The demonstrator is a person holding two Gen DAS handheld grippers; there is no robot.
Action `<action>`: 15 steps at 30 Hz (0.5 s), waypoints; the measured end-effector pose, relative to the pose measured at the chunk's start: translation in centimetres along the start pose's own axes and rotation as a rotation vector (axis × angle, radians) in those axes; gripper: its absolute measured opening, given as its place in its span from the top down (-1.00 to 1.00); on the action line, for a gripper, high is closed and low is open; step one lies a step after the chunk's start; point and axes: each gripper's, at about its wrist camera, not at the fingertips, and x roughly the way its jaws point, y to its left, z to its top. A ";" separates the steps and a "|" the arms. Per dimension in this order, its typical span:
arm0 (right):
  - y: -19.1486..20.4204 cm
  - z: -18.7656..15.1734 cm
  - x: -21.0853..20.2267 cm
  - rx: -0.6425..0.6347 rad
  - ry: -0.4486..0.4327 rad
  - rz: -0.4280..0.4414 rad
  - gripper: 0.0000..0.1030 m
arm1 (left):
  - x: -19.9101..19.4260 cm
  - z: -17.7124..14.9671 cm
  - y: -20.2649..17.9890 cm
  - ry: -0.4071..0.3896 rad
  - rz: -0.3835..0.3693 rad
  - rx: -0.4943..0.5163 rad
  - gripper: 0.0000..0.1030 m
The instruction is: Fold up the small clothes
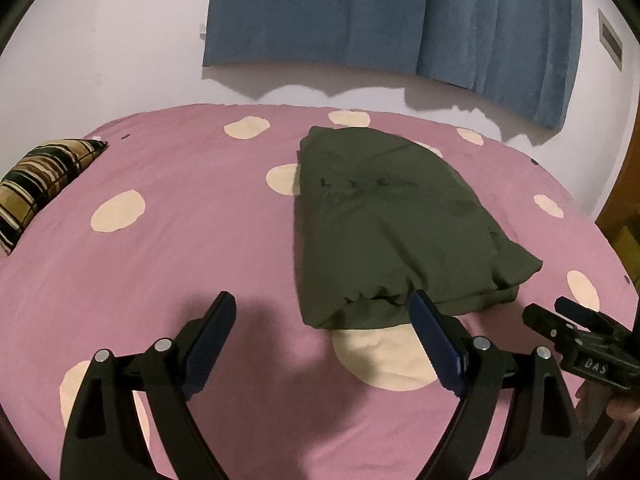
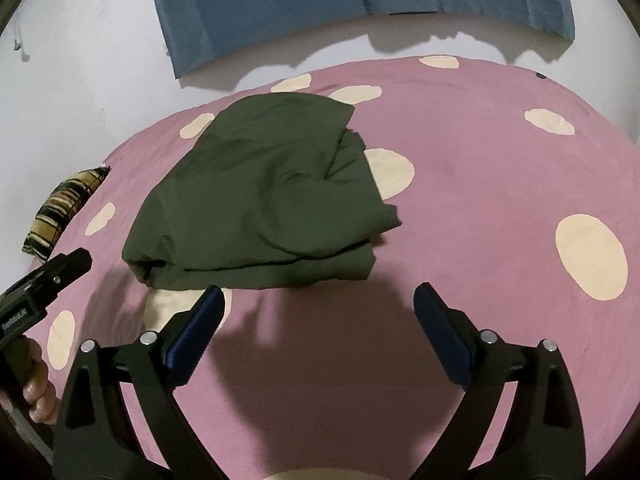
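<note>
A dark olive-green garment (image 1: 392,220) lies folded into a thick bundle on the pink bedsheet; it also shows in the right wrist view (image 2: 264,196). My left gripper (image 1: 322,300) is open and empty, just in front of the garment's near edge, its right finger at that edge. My right gripper (image 2: 318,294) is open and empty, just in front of the garment's near right part. Each gripper shows in the other's view: the right one at the far right (image 1: 568,320), the left one at the far left (image 2: 60,268).
The pink bedsheet (image 1: 180,240) with cream dots covers the whole bed. A striped brown pillow (image 1: 36,184) lies at the left edge, also in the right wrist view (image 2: 64,208). A white wall with a blue curtain (image 1: 392,20) stands behind the bed.
</note>
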 end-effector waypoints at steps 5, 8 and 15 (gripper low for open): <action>0.7 -0.5 -0.1 -0.016 0.005 0.001 -0.85 | -0.5 0.0 0.0 -0.016 0.002 -0.009 -0.69; 0.8 -0.5 -0.2 -0.018 0.005 0.000 -0.85 | -0.6 0.0 -0.3 -0.017 0.006 0.007 -0.69; 0.9 -0.3 -0.6 -0.013 -0.007 -0.006 -0.85 | -0.5 -0.1 -0.5 -0.003 -0.002 0.005 -0.69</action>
